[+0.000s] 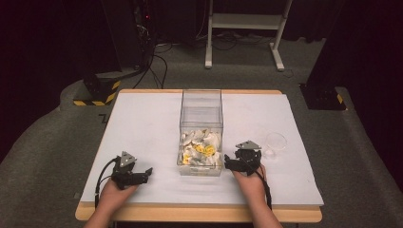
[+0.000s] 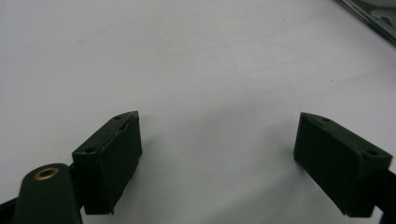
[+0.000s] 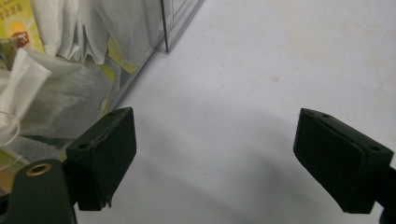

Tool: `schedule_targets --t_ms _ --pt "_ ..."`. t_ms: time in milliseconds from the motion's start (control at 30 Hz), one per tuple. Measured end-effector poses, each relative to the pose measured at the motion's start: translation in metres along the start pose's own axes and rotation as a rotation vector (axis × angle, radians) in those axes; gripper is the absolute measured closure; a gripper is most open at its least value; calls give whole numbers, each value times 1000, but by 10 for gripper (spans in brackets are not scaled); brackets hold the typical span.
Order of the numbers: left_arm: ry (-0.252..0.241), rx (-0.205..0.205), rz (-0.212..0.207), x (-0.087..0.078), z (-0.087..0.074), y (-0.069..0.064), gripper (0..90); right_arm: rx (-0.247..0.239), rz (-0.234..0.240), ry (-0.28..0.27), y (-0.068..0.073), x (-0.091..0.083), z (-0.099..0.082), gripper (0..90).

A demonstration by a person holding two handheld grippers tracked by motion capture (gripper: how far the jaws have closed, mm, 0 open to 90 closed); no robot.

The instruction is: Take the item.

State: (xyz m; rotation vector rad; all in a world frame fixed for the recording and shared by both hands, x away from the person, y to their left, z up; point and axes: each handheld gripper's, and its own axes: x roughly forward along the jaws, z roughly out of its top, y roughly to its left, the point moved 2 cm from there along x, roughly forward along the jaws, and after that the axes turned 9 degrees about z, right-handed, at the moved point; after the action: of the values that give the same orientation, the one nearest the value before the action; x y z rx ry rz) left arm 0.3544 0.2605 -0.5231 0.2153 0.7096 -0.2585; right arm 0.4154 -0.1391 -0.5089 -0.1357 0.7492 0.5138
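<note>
A clear plastic box [image 1: 201, 118] stands in the middle of the white table [image 1: 142, 123], its near end holding several white and yellow tea-bag sachets [image 1: 202, 149]. My left gripper [image 1: 145, 175] rests on the table left of the box, open, with bare table between its jaws [image 2: 217, 154]. My right gripper [image 1: 230, 164] lies just right of the box's near corner, open and holding nothing. In the right gripper view the box wall [image 3: 140, 60] and the sachets [image 3: 51, 93] sit close by the left jaw, with my right gripper [image 3: 215, 158] over bare table.
A small clear round dish [image 1: 275, 141] sits on the table to the right of my right gripper. A white frame stand [image 1: 244, 28] and black equipment with cables [image 1: 128, 42] are on the floor beyond the table. The box's corner [image 2: 373, 18] shows at the top right of the left gripper view.
</note>
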Motion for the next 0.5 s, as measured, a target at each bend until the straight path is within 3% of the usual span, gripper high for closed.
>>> schedule_targets --t_ms 500 --pt "0 0 0 0 0 0 156 3 23 -70 -6 -24 4 163"
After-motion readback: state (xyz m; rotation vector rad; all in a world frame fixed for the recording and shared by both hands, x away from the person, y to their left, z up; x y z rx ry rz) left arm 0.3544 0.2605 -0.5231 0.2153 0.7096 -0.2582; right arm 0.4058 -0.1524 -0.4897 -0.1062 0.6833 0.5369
